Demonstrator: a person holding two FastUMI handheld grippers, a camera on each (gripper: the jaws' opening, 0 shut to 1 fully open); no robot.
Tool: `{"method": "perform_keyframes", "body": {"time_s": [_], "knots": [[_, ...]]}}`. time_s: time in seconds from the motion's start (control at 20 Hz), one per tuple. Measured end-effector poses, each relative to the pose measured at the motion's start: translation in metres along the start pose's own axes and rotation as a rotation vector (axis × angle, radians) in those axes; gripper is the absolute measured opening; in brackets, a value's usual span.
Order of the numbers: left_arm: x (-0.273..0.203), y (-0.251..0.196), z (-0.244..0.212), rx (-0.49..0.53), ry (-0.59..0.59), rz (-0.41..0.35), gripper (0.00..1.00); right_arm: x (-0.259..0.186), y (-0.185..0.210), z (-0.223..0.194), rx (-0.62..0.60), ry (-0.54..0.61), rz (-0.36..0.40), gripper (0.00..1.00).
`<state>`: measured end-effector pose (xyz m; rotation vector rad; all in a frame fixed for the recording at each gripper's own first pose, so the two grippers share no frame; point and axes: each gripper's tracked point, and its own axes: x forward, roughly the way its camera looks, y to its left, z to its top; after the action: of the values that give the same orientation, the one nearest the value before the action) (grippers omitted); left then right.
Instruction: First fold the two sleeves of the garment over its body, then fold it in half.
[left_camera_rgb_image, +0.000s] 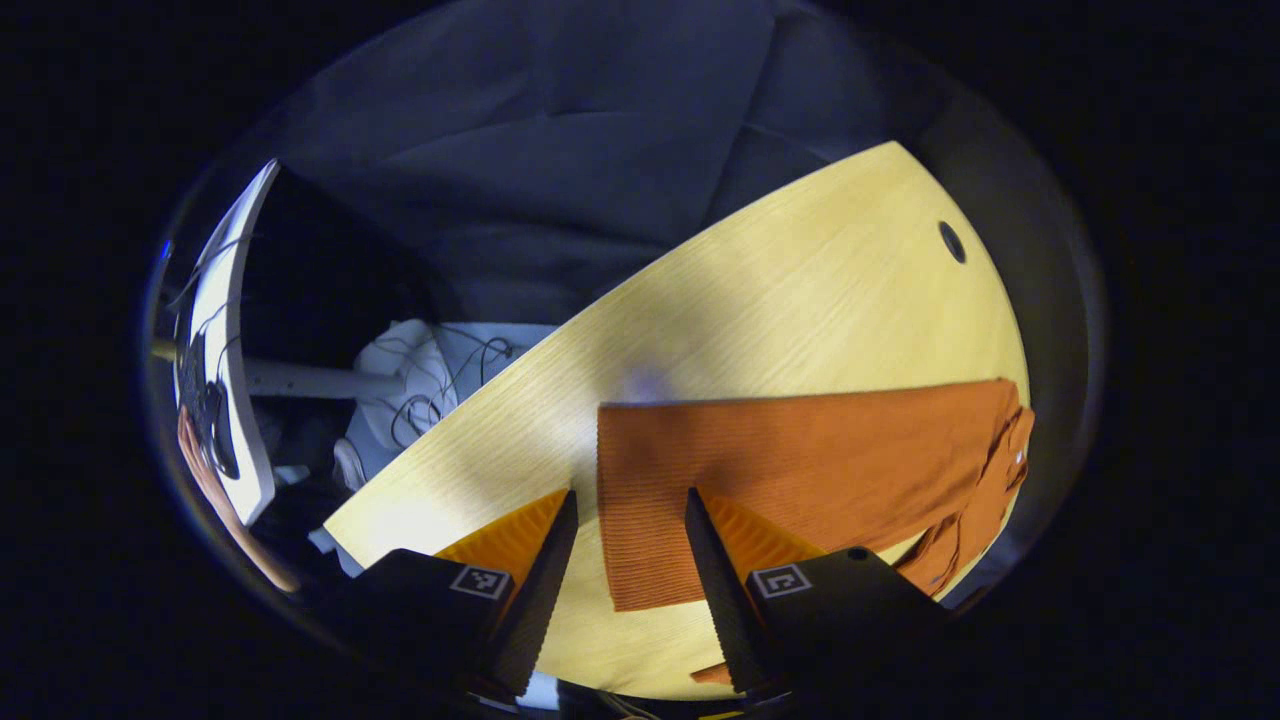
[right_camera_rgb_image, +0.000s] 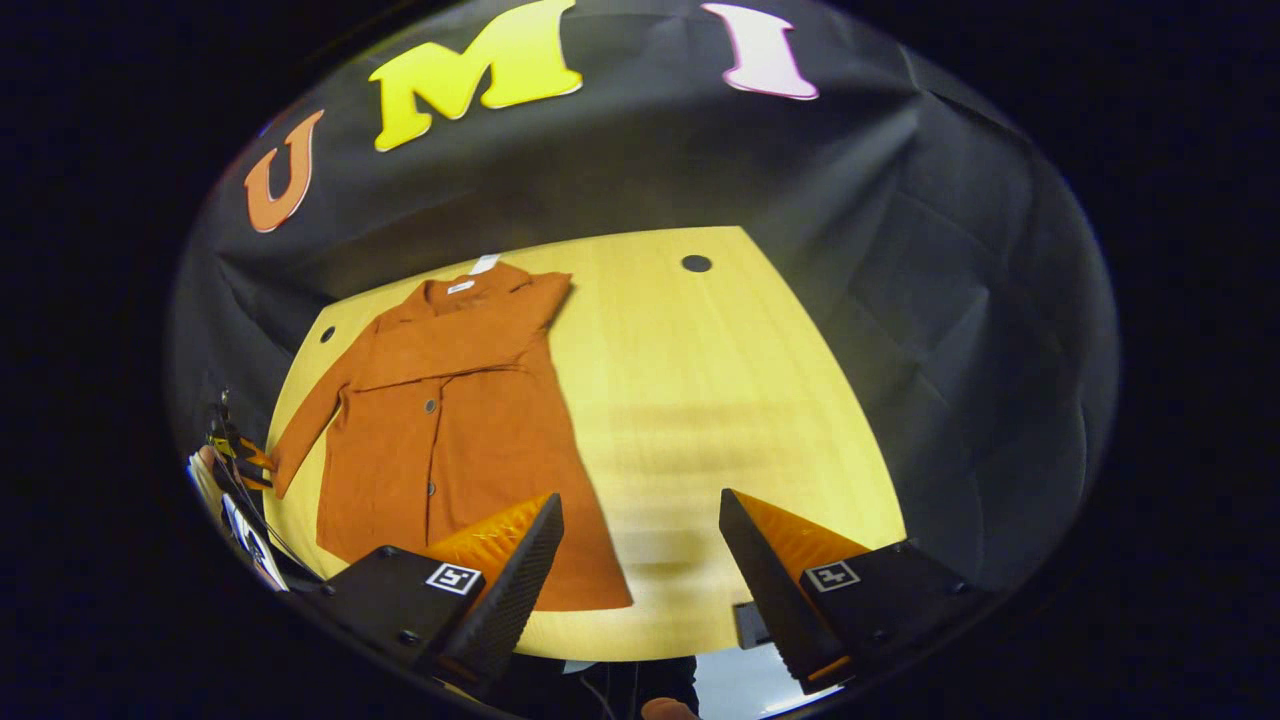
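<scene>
garment (right_camera_rgb_image: 440, 420): rust-orange ribbed button-front, flat on wood table (right_camera_rgb_image: 720, 400), collar toward far edge; one sleeve folded across chest, other lying out. left gripper (left_camera_rgb_image: 630, 560) & right gripper (right_camera_rgb_image: 640, 560): jaws spread, holding nothing.

My left gripper (left_camera_rgb_image: 630, 560) hangs with its fingers apart over the pale yellow wooden table (left_camera_rgb_image: 780, 300), holding nothing. The hem of the rust-orange ribbed knit garment (left_camera_rgb_image: 800, 470) lies flat just ahead, near the table's edge. A small dark round hole (left_camera_rgb_image: 952, 241) sits toward the far corner.
</scene>
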<state>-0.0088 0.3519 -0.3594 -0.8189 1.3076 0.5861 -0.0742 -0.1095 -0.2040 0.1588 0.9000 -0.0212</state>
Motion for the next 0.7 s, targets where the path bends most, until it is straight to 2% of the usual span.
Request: {"method": "perform_keyframes", "body": {"time_s": [0.05, 0.1, 0.15, 0.25, 0.35, 0.5, 0.7], "knots": [[0.001, 0.003, 0.002, -0.008, 0.013, 0.021, 0.8, -0.002, -0.011, 0.0, 0.011, -0.013, -0.006, 1.0], [0.0, 0.002, 0.002, -0.01, 0.021, 0.026, 0.76, -0.004, -0.022, -0.002, 0.033, -0.016, -0.021, 1.0], [0.004, -0.003, 0.003, -0.004, 0.022, 0.021, 0.65, -0.007, -0.03, -0.007, 0.064, -0.017, -0.025, 1.0], [0.005, -0.016, 0.004, -0.02, 0.024, -0.017, 0.36, -0.008, -0.045, -0.017, 0.115, -0.007, -0.035, 1.0], [0.004, -0.02, 0.004, -0.039, 0.037, 0.008, 0.07, -0.004, -0.058, -0.026, 0.138, 0.008, -0.056, 1.0], [-0.007, -0.028, 0.004, 0.002, 0.03, 0.027, 0.04, 0.001, -0.069, -0.035, 0.168, 0.026, -0.052, 1.0], [-0.054, -0.081, 0.007, 0.099, -0.03, -0.025, 0.04, 0.014, -0.069, -0.037, 0.163, 0.046, -0.015, 1.0]]}}
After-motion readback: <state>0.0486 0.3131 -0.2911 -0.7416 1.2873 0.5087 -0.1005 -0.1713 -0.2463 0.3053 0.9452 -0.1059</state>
